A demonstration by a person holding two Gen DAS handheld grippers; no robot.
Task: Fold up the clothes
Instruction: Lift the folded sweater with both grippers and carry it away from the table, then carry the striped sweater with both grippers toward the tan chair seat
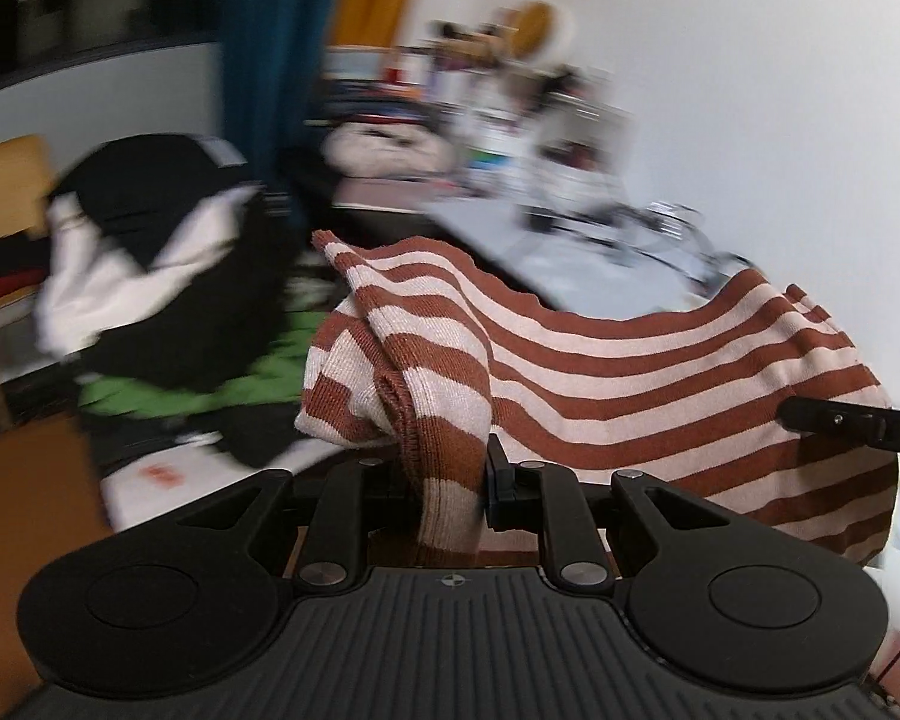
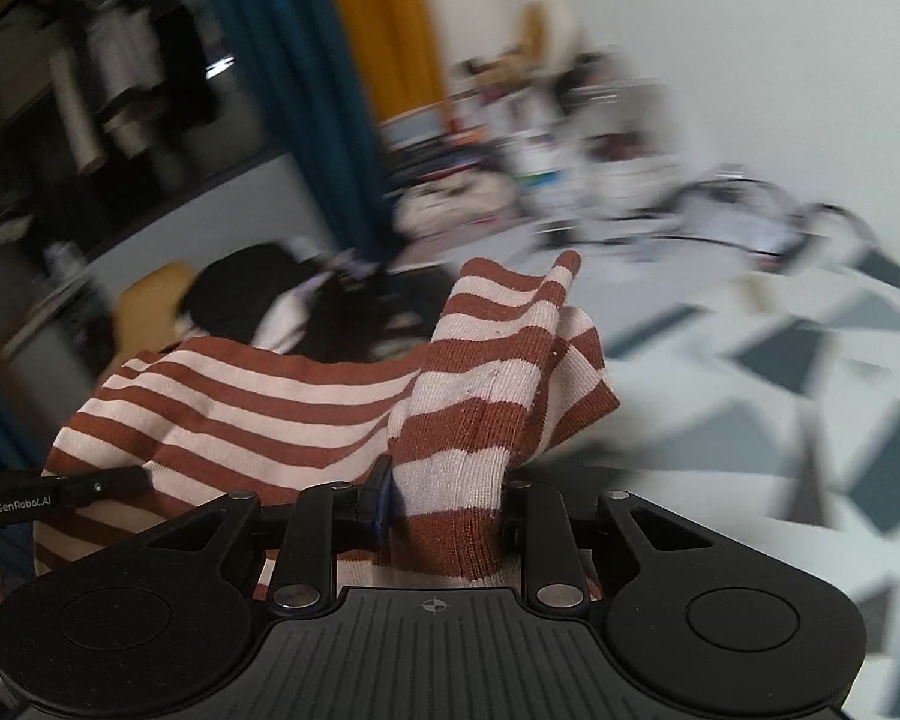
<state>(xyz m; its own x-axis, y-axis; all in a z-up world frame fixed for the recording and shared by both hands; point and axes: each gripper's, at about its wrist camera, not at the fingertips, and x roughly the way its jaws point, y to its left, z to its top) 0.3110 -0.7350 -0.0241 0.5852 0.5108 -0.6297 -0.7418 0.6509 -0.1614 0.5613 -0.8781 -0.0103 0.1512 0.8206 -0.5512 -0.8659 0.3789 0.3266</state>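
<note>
Closest to the left wrist camera, the left gripper (image 1: 450,480) has its jaws pressed onto a bunched fold of the striped garment (image 1: 600,372), a rust-brown and pale pink knit. That fold runs down between the two fingers and past them toward the gripper body, while the rest of the cloth rises above the jaws and stretches away to the right, held off any surface. At the right edge of this view one dark finger of the right gripper (image 1: 840,420) lies against the far end of the cloth. From the right wrist camera, the right gripper (image 2: 450,498) likewise pinches a thick fold of the striped garment (image 2: 258,402); the ribbed edge of the knit hangs down between the jaws, and a loose corner sticks up above them. From there the fabric spans leftward to the left gripper (image 2: 90,486), whose finger touches its lower left part. So the garment hangs as a sagging span between the two grippers, clamped at each end. Behind it everything is blurred: a pile of black and white clothes (image 1: 150,252) at left, a blue curtain (image 1: 270,60), a white wall (image 1: 750,90), and a grey-and-white patterned surface (image 2: 780,372) at right.
</note>
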